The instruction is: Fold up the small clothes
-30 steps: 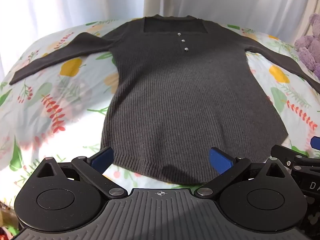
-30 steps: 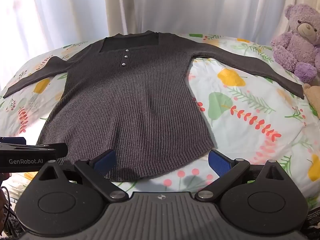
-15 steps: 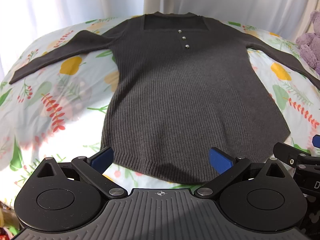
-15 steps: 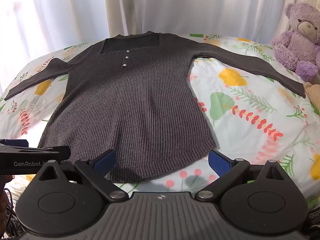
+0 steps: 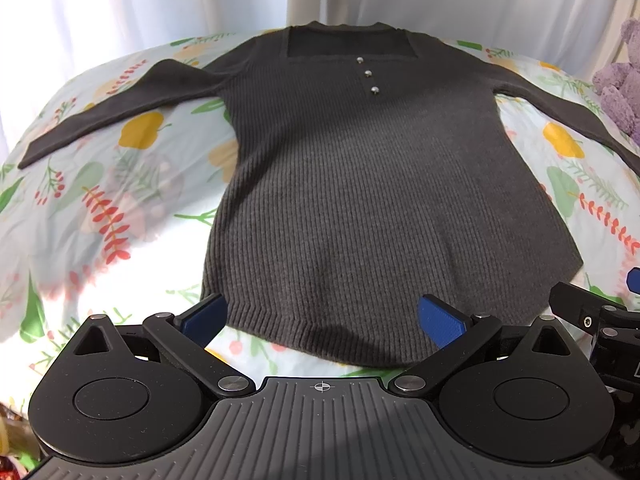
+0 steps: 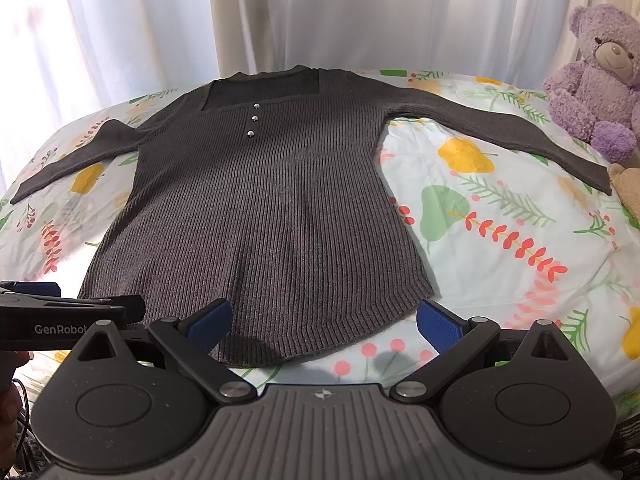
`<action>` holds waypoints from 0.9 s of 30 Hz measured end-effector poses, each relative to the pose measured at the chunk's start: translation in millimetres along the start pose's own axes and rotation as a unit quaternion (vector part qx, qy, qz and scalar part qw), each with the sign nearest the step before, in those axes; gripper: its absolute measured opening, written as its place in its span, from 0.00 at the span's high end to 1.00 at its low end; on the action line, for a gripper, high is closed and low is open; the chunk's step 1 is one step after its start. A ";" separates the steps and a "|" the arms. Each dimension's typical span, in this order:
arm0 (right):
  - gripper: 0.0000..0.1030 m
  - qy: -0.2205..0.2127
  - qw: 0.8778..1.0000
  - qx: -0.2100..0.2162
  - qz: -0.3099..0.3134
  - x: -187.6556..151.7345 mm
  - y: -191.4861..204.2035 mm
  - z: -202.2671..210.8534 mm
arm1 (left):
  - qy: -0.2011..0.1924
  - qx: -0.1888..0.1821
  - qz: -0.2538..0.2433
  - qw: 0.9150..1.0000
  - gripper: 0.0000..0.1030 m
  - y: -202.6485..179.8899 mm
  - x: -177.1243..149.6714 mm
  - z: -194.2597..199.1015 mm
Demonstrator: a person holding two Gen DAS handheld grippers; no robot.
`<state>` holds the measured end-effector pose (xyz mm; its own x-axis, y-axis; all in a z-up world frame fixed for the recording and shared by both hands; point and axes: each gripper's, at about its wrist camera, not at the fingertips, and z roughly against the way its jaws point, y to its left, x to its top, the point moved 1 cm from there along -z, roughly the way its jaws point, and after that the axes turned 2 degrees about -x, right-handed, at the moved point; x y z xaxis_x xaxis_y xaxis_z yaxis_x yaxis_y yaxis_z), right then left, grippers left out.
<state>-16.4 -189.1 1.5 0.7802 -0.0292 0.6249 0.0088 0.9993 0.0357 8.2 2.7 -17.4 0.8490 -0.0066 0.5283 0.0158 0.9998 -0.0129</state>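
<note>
The bed (image 6: pixel 500 216), covered in a floral sheet, is carrying everything here, and white curtains (image 6: pixel 360 12) are hanging behind it. A dark grey ribbed sweater (image 5: pixel 360 184) is lying face up and flat across the middle of the bed, its 2 sleeves spreading outward, the neckline pointing toward the curtains and the hem lying nearest the cameras. A purple teddy bear (image 6: pixel 600 76) is sitting at the far right, just beside the right cuff. Compared with 1 second ago, both views are sitting slightly farther back from the garment, so the hem is showing a little more sheet beneath it; the sweater itself is lying unchanged. That probably means folding is not yet begun and the person is lining up for a first grasp. The left hand-held gripper (image 5: pixel 322 318) is hovering low over the hem's left portion with its jaws spread wide, holding nothing. The right hand-held gripper (image 6: pixel 324 320) is hovering over the hem's right corner, likewise wide apart and holding nothing. 3 small metal buttons (image 5: pixel 368 75) are running down from the square neckline, which should end up inside once the hem is brought up.
</note>
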 end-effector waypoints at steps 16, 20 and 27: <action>0.04 -0.005 1.000 0.004 -0.005 -1.8 0.0 -0.5 | 0.006 0.001 0.000 1.000 0.00 -0.5 1.0 -0.6; 0.04 -0.007 1.000 0.008 -0.006 -2.8 -0.3 0.3 | 0.008 0.001 -0.001 1.000 0.00 -0.5 1.3 -0.8; 0.04 -0.011 1.000 0.009 -0.007 -3.3 0.1 1.2 | 0.011 -0.001 0.000 1.000 0.00 0.2 1.9 -2.2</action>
<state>-19.7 -189.0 0.4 0.7660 -0.0430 0.6414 0.0072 0.9983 0.0584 11.0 2.9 -18.4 0.8608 -0.0064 0.5089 0.0161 0.9998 -0.0148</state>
